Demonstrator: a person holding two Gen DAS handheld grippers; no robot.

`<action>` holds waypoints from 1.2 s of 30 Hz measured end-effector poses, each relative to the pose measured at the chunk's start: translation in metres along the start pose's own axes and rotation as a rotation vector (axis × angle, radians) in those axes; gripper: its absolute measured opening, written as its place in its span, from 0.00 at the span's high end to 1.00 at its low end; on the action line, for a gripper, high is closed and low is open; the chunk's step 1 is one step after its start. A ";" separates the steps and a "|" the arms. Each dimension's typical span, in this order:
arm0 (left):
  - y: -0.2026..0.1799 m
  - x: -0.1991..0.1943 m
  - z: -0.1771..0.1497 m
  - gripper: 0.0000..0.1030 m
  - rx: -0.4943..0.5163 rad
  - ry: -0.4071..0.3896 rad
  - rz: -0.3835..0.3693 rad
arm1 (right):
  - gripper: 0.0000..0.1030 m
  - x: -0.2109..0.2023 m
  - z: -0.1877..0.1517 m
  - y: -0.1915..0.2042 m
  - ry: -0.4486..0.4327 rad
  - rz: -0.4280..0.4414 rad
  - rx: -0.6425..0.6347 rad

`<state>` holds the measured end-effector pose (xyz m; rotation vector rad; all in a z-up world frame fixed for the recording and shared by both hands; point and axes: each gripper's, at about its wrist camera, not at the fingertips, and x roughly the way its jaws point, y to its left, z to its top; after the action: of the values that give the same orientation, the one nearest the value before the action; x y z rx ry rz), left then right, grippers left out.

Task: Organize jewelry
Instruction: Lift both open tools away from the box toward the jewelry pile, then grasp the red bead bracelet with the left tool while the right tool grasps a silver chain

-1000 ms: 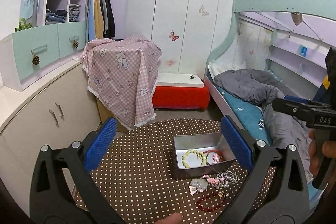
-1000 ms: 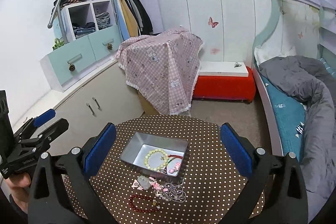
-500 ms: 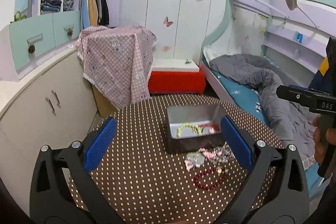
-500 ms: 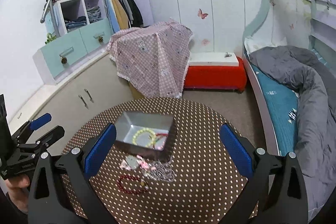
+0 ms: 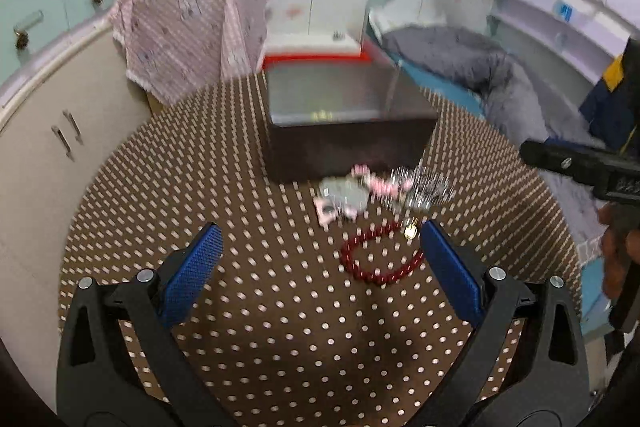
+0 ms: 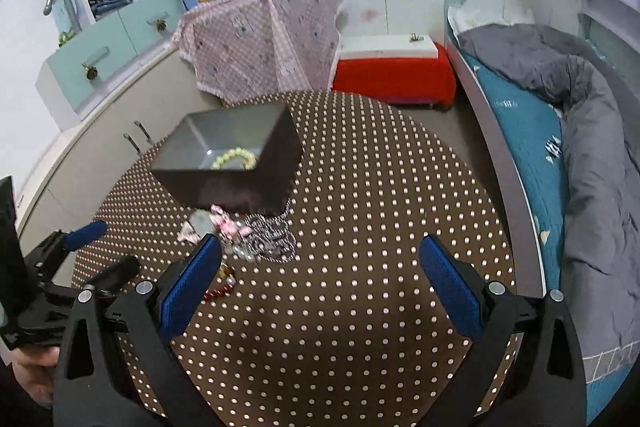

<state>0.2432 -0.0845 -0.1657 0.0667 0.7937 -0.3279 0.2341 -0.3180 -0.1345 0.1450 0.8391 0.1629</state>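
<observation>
In front of the tin [image 5: 344, 143] on the tabletop [image 5: 248, 307], your red bracelet [image 5: 380, 259] lies near the loose jewelry pile [image 5: 384, 189]. Left gripper [image 5: 320, 271] and right gripper [image 6: 320, 267] both gape wide, empty. The beads look light and slippery, so pinch across one side of the loop.

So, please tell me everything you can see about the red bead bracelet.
The red bead bracelet is a closed loop of small, glossy dark red beads, lying flat on the dotted brown tablecloth, outside the metal box. It lies nearer the camera than the other jewellery, beside the left gripper's right finger. No gripper holds it.
</observation>
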 end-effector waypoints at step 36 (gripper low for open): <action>-0.013 0.005 -0.016 0.93 0.077 0.043 -0.140 | 0.81 0.042 -0.009 0.032 0.076 0.035 -0.200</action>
<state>0.2314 -0.0954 -0.1799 0.0904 0.8300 -0.4911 0.2526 -0.2777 -0.1648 -0.0343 0.8907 0.2856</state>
